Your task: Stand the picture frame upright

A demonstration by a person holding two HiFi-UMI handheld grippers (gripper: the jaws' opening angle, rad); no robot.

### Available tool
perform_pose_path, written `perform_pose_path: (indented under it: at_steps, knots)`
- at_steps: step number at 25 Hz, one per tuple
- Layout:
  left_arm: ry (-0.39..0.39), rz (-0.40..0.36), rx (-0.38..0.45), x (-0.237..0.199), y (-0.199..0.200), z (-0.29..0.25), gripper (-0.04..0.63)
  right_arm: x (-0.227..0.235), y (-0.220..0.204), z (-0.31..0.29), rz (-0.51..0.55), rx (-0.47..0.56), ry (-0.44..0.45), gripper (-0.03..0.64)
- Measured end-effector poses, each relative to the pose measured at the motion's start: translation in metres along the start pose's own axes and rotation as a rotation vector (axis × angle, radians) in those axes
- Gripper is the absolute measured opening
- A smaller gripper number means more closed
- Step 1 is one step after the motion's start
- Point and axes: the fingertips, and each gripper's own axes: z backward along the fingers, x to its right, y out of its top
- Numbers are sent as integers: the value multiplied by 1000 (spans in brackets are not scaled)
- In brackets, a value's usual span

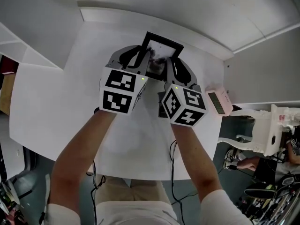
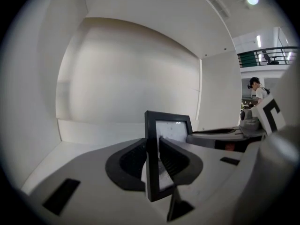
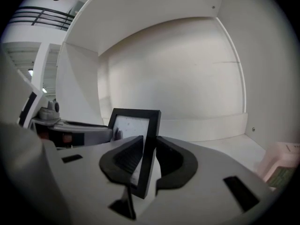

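Observation:
A black picture frame (image 1: 159, 46) with a pale picture is held between both grippers over the white table (image 1: 56, 107). My left gripper (image 1: 140, 55) is shut on the frame's left side bar and my right gripper (image 1: 174, 64) is shut on its right side bar. In the left gripper view the frame (image 2: 171, 128) stands nearly upright, edge-on between the dark pads of the left gripper (image 2: 152, 158). In the right gripper view the frame (image 3: 133, 125) leans slightly in the right gripper (image 3: 149, 161). A dark strut (image 2: 176, 205) hangs below it. Its bottom edge is hidden.
A small pink device (image 1: 219, 102) sits at the table's right edge, also seen as the pink device (image 3: 281, 165). White walls close the table's far side and form a corner. A white ornate chair (image 1: 267, 130) stands off to the right of the table.

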Motion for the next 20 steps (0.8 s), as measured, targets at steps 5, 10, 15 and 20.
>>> perform_pose_path:
  at_steps: [5, 10, 15, 20]
  knots:
    - [-1, -23, 44, -6, 7, -27, 97, 13, 8, -19, 67, 47, -3, 75]
    - [9, -24, 92, -15, 12, -47, 97, 22, 14, -38, 98, 82, 0, 75]
    - [25, -39, 123, -23, 18, -60, 97, 25, 22, -52, 133, 113, -1, 75]
    - [30, -97, 150, -30, 22, -68, 97, 24, 22, -63, 184, 114, 10, 80]
